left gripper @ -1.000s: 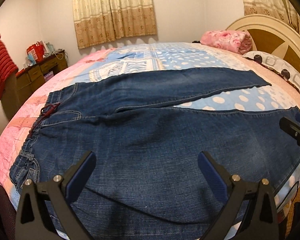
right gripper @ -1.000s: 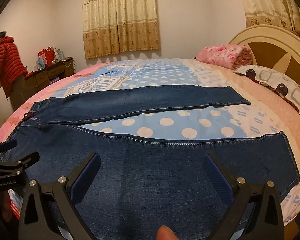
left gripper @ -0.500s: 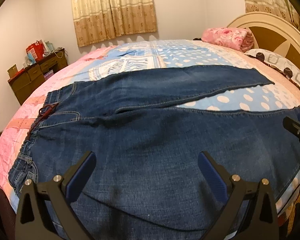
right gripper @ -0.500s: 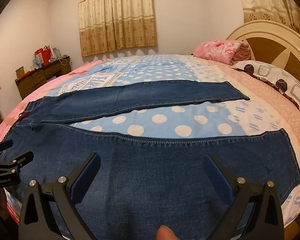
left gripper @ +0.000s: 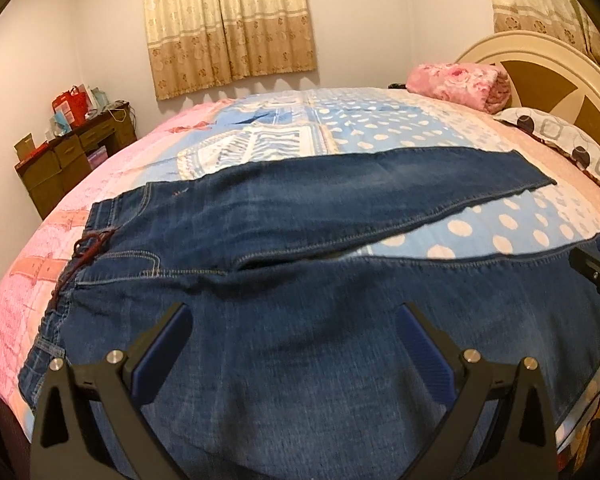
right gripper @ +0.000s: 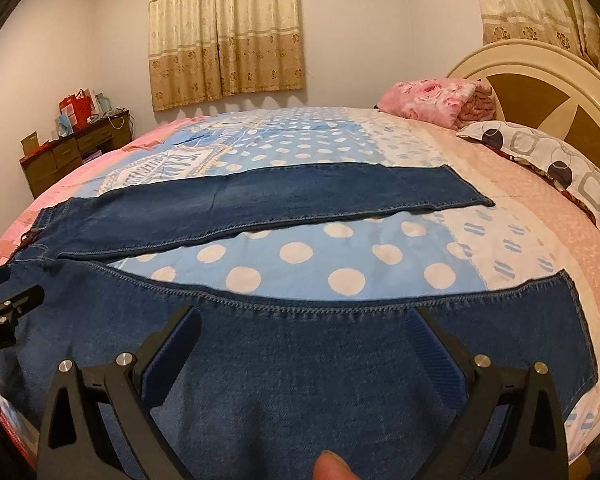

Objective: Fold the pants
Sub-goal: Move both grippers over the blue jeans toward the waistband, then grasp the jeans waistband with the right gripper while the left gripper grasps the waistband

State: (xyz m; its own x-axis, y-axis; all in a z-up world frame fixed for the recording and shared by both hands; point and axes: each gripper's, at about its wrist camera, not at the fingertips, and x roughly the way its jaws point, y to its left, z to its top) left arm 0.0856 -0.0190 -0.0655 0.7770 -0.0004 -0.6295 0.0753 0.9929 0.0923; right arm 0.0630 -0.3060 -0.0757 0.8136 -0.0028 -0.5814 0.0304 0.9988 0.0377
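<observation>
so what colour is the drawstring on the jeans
Dark red drawstring at the jeans waistband, clearest in the left wrist view.

The dark blue jeans (left gripper: pixel 300 280) lay flat and unfolded on the bed (left gripper: pixel 380 128), legs spread apart, waistband with red drawstring leftward.

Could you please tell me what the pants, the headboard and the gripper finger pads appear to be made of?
Pants: blue denim, matte, with a woven grain and contrast stitching along the seams. Headboard: probably painted wood, cream with brown panels and a slight sheen. Finger pads on the right gripper: likely ribbed blue rubber or plastic.
</observation>
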